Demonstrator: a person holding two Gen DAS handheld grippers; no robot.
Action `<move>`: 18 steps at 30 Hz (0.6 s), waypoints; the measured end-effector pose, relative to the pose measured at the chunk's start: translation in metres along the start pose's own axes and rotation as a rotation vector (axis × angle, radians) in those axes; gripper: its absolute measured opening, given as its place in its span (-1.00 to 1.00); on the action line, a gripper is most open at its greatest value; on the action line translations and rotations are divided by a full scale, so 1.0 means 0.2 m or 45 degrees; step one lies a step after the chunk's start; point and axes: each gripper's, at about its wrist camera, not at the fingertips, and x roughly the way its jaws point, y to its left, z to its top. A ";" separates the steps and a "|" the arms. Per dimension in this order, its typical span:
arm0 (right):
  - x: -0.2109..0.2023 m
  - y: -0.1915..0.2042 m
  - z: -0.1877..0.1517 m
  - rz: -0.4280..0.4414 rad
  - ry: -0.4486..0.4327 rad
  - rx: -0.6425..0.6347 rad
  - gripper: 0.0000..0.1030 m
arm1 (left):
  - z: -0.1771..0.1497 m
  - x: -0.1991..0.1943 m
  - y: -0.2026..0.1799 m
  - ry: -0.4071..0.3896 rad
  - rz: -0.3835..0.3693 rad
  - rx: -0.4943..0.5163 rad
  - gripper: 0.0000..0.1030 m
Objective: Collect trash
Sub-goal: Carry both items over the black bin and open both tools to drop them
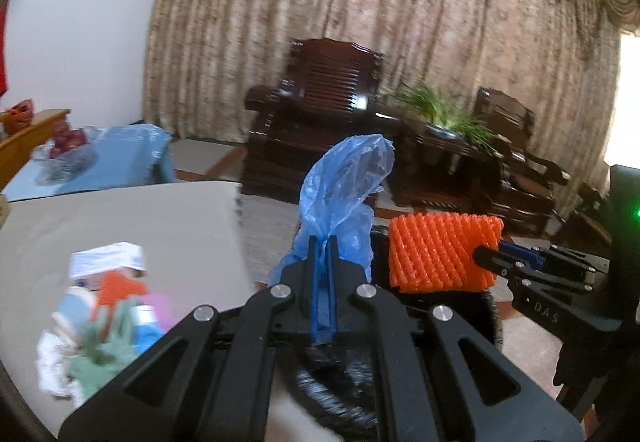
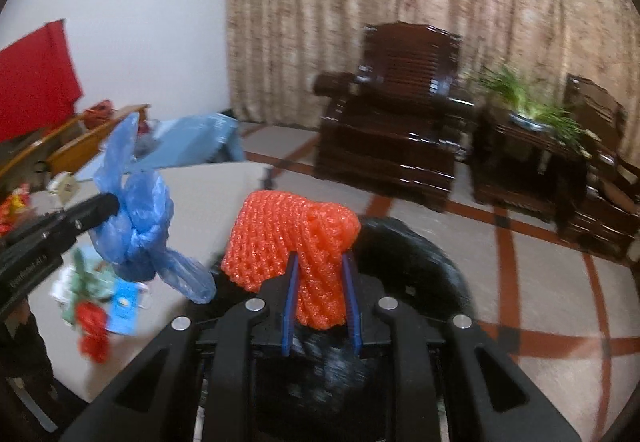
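Observation:
My left gripper [image 1: 321, 242] is shut on a crumpled blue plastic bag [image 1: 346, 185], held up past the table's right edge; the bag also shows in the right wrist view [image 2: 136, 226]. My right gripper [image 2: 319, 262] is shut on an orange foam fruit net [image 2: 296, 238], which also shows in the left wrist view [image 1: 440, 252]. Both are held over a black trash bag [image 2: 404, 254] that stands below, beside the table. A pile of mixed trash [image 1: 100, 318] lies on the beige table [image 1: 168, 217]; the pile also shows in the right wrist view [image 2: 100, 302].
A dark wooden armchair [image 2: 392, 145] and a side table with a green plant [image 2: 532, 109] stand ahead before a patterned curtain. A blue-covered surface [image 1: 120, 157] and a wooden bench [image 1: 28, 133] are at the left. The floor is tiled with red lines.

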 end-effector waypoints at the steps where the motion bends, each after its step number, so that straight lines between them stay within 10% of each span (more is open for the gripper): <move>1: 0.01 -0.03 -0.02 -0.032 0.012 -0.003 -0.60 | -0.01 0.05 -0.03 0.011 -0.016 0.002 -0.94; 7: 0.10 -0.20 -0.12 -0.111 0.090 0.062 -0.56 | -0.09 0.28 -0.18 0.107 -0.121 0.015 -0.93; 10: 0.12 -0.24 -0.17 -0.141 0.120 0.071 -0.47 | -0.14 0.33 -0.21 0.133 -0.151 0.027 -0.60; 15: 0.12 -0.26 -0.26 -0.197 0.143 0.070 0.59 | -0.19 0.31 -0.15 0.149 -0.159 0.010 0.10; 18: 0.09 -0.22 -0.25 -0.202 0.108 0.073 0.85 | -0.18 0.23 -0.08 0.119 -0.102 -0.001 0.35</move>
